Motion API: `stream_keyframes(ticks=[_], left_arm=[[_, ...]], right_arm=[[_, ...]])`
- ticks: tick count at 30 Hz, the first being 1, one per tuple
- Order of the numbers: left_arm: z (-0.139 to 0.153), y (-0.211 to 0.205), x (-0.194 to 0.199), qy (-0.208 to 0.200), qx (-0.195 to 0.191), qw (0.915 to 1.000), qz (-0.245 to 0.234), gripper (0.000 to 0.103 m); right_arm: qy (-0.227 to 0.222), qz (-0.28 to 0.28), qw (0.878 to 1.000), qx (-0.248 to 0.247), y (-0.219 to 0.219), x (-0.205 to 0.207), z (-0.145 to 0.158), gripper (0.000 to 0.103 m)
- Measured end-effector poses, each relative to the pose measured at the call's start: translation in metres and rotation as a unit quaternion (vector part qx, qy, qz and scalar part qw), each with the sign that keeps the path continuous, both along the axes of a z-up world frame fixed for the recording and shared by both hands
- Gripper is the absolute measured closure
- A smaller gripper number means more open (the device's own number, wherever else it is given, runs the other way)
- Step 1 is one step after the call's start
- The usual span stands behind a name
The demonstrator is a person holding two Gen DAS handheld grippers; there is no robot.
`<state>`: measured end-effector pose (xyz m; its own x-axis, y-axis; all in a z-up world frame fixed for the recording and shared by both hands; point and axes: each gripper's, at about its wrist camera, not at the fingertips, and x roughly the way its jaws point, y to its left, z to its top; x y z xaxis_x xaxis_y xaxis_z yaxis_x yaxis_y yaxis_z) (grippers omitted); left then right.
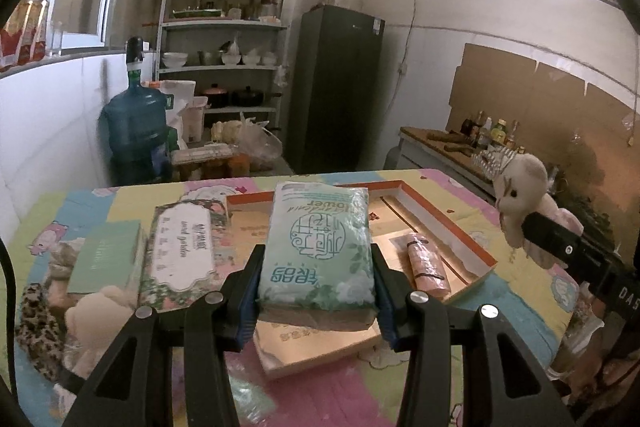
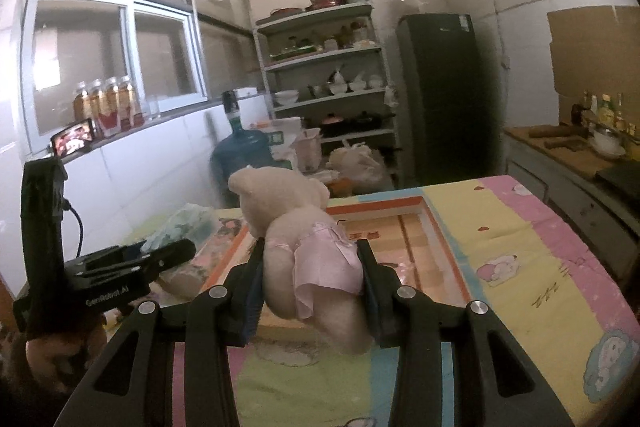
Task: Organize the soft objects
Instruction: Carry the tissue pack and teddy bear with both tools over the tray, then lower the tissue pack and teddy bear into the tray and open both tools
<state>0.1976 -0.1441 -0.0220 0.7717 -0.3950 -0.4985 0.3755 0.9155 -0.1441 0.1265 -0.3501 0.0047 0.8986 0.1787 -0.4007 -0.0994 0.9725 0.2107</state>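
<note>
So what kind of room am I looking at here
Most likely a home kitchen or pantry: an open shelf rack stacked with bowls and pots, a dark fridge, and a big blue water jug on the floor.

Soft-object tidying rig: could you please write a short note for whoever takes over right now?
Left claw: shut on the pale green plastic-wrapped tissue pack, held above the table.
Right claw: shut on the cream plush bear in a pink satin skirt, also held up.
The shallow orange-rimmed cardboard tray sits on the patchwork cartoon tablecloth; a pink rolled cloth bundle already lies in it.
Left: both held items, plus the floral-print tissue pack, mint green box, a second cream plush toy and the leopard-print fabric piece, all outside the tray.
</note>
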Motion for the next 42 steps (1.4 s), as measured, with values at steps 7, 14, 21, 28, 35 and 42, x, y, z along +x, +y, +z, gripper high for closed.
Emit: stream_keyframes(ticks=[7, 14, 21, 28, 35, 42], left_arm=[[-0.010, -0.017, 0.018, 0.017, 0.007, 0.9998, 0.006, 0.055], [-0.026, -0.033, 0.031, 0.035, 0.023, 0.9990, 0.013, 0.055], [-0.036, -0.041, 0.045, 0.052, 0.037, 0.9977, 0.023, 0.055], [-0.044, -0.044, 0.053, 0.062, 0.045, 0.9966, 0.028, 0.055], [-0.053, -0.048, 0.059, 0.082, 0.048, 0.9952, 0.021, 0.055], [-0.060, -0.049, 0.063, 0.100, 0.035, 0.9943, 0.005, 0.054]], right_arm=[[0.012, -0.009, 1.000, 0.012, -0.020, 0.023, -0.010, 0.060], [0.036, -0.012, 0.999, 0.021, -0.030, 0.049, -0.024, 0.060], [0.064, -0.008, 0.998, 0.019, -0.030, 0.074, -0.041, 0.060], [0.082, -0.001, 0.996, 0.020, -0.028, 0.093, -0.053, 0.060], [0.107, 0.005, 0.994, 0.012, -0.023, 0.109, -0.063, 0.060], [0.133, 0.014, 0.991, 0.008, -0.017, 0.118, -0.079, 0.059]])
